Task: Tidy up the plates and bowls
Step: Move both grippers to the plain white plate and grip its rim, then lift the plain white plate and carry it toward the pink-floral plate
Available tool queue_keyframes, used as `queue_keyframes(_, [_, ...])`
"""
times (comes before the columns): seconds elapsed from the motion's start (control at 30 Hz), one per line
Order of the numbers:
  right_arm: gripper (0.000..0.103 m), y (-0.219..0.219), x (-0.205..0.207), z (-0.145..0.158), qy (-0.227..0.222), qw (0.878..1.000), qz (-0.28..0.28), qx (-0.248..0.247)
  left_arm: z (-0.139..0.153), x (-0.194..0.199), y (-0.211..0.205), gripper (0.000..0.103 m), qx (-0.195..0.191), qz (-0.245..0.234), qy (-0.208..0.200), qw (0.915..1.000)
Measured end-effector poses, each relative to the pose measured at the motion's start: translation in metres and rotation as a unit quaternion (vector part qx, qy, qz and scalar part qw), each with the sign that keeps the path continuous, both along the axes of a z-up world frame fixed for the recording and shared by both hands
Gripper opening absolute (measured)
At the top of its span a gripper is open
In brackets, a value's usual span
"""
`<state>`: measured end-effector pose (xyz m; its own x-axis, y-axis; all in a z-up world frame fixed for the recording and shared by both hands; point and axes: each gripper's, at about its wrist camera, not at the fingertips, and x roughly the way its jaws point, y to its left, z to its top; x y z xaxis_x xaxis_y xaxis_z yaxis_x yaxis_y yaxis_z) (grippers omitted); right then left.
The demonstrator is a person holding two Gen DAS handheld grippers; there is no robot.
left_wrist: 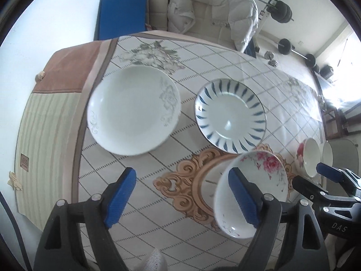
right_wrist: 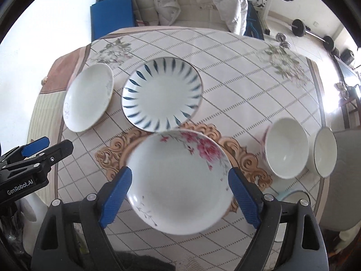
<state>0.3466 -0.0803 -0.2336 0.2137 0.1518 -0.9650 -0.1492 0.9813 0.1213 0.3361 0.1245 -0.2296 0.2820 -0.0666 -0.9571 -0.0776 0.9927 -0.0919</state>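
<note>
1. Both your grippers are spread wide and hold nothing: the left gripper (left_wrist: 182, 198) hovers over bare tablecloth (left_wrist: 144, 171), and the right gripper (right_wrist: 180, 198) straddles the pink-flower plate (right_wrist: 180, 183) without touching it, as far as I can tell.
2. The 3 plates sit separately: the white plate (left_wrist: 133, 110) at the left, the blue-striped plate (left_wrist: 230, 115) in the middle, the pink-flower one nearest you.
3. The 2 bowls (right_wrist: 286, 146) stand just beside each other on the right.
4. Expect glazed ceramic: rigid, slick, fairly heavy, chippable (set down gently).
5. Pinch a plate at its raised rim; the shallow curved wall gives the pads purchase.
</note>
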Motion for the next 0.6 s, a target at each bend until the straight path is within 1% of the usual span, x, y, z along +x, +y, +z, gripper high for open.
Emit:
queue_keyframes(0.1, [0.089, 0.039, 0.03, 0.003, -0.028, 0.999, 0.019, 0.014, 0.002, 0.023, 0.042, 0.083, 0.024, 0.012, -0.014, 0.9995])
queue_keyframes(0.2, [0.089, 0.073, 0.063, -0.001, -0.06, 0.997, 0.033, 0.041, -0.007, 0.044, 0.087, 0.083, 0.041, 0.023, -0.018, 0.9987])
queue_keyframes(0.27, [0.089, 0.095, 0.09, -0.011, -0.06, 0.996, 0.043, 0.049, -0.019, 0.055, 0.111, 0.083, 0.042, 0.026, -0.012, 0.9987])
queue_keyframes(0.37, [0.089, 0.125, 0.131, -0.035, -0.012, 0.995, 0.067, 0.078, -0.042, 0.072, 0.139, 0.083, 0.045, 0.027, 0.002, 0.9986])
queue_keyframes(0.43, [0.089, 0.141, 0.155, -0.056, 0.028, 0.993, 0.077, 0.089, -0.057, 0.078, 0.155, 0.081, 0.037, 0.032, 0.018, 0.9986])
queue_keyframes(0.5, [0.089, 0.155, 0.175, -0.078, 0.062, 0.99, 0.086, 0.091, -0.073, 0.083, 0.17, 0.078, 0.011, 0.042, 0.034, 0.9985])
queue_keyframes(0.53, [0.089, 0.161, 0.184, -0.088, 0.073, 0.99, 0.088, 0.082, -0.082, 0.085, 0.176, 0.073, -0.007, 0.047, 0.044, 0.9979])
queue_keyframes(0.57, [0.089, 0.165, 0.19, -0.098, 0.085, 0.989, 0.093, 0.081, -0.09, 0.086, 0.182, 0.07, -0.025, 0.052, 0.054, 0.9968])
queue_keyframes(0.6, [0.089, 0.17, 0.196, -0.108, 0.101, 0.986, 0.097, 0.087, -0.099, 0.088, 0.187, 0.065, -0.038, 0.057, 0.065, 0.9955])
